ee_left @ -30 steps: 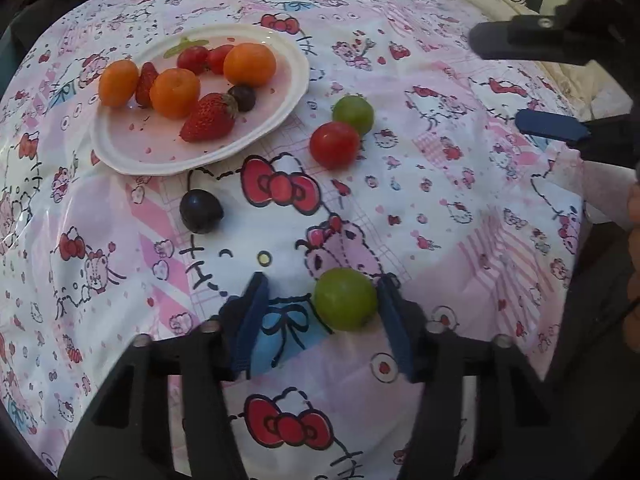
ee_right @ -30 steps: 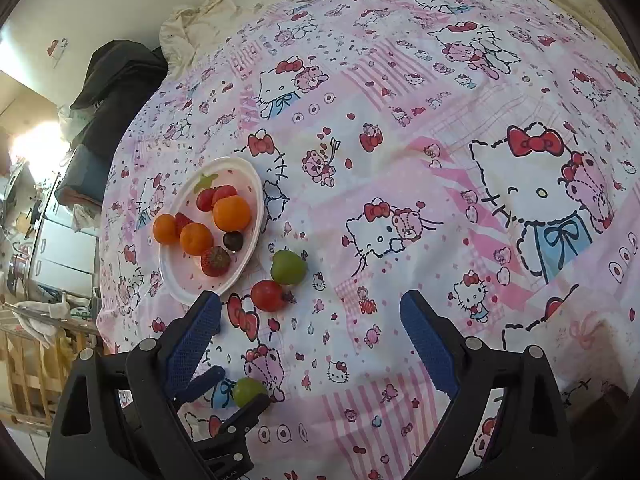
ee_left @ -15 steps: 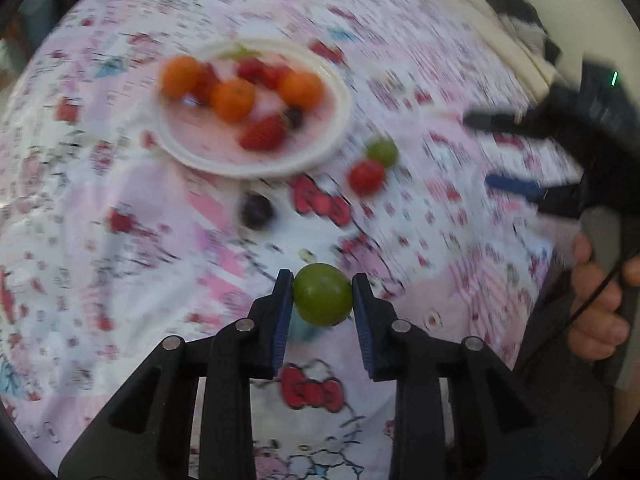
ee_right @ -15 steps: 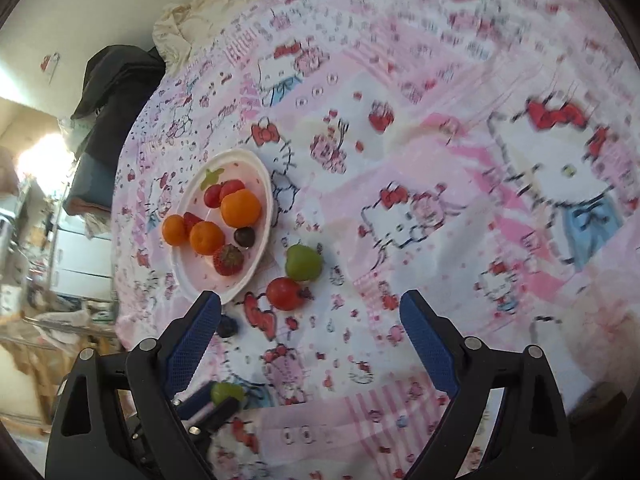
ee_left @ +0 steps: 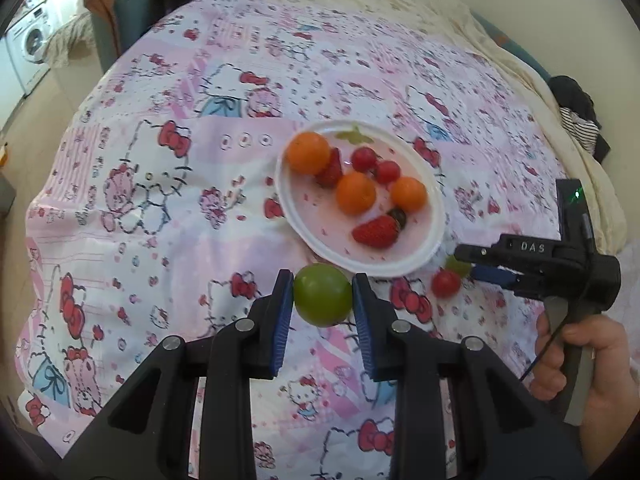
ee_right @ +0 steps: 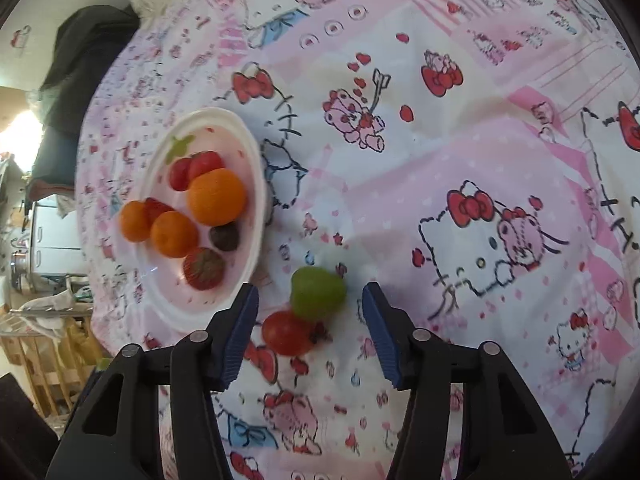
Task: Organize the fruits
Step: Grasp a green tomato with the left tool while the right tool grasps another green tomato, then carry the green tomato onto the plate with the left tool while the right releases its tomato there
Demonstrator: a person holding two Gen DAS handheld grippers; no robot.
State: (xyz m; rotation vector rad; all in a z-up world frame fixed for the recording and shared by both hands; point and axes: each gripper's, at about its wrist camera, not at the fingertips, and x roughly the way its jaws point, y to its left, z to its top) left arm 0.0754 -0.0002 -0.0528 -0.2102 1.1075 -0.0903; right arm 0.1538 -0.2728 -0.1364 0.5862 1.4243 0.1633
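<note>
Left tongs [ee_left: 323, 280] narrow, blue pads pressed on either side of a green fruit [ee_left: 322, 300]. Held clear of the pink cartoon-cat cloth [ee_left: 160, 208], showing just before the near rim of the white plate [ee_left: 384, 270] in the left wrist view. Nearly round, a touch wider than tall, so no real long axis; stem end not to be made out.

Right tongs [ee_right: 310, 291] half spread, jaws just closing. Between them, on the cloth, a second green fruit [ee_right: 318, 298], with a gap showing at each pad, so not gripped. Lopsided, bulging toward the upper right in the right wrist view; which way the stem points, cannot tell. Touching it at the lower left, a red tomato [ee_right: 287, 333], near the left-hand finger. Both just beside the plate's rim, off it.

On the plate: three oranges, two small red fruits, a dark round fruit, a green leafy scrap at the far rim. Also a strawberry [ee_left: 376, 232], lying along the near side of the plate, tip to the left in the left wrist view, broad end against the dark fruit.

Right hand [ee_left: 592, 364] wrapped round the handle of its tongs at the right edge of the left wrist view.
</note>
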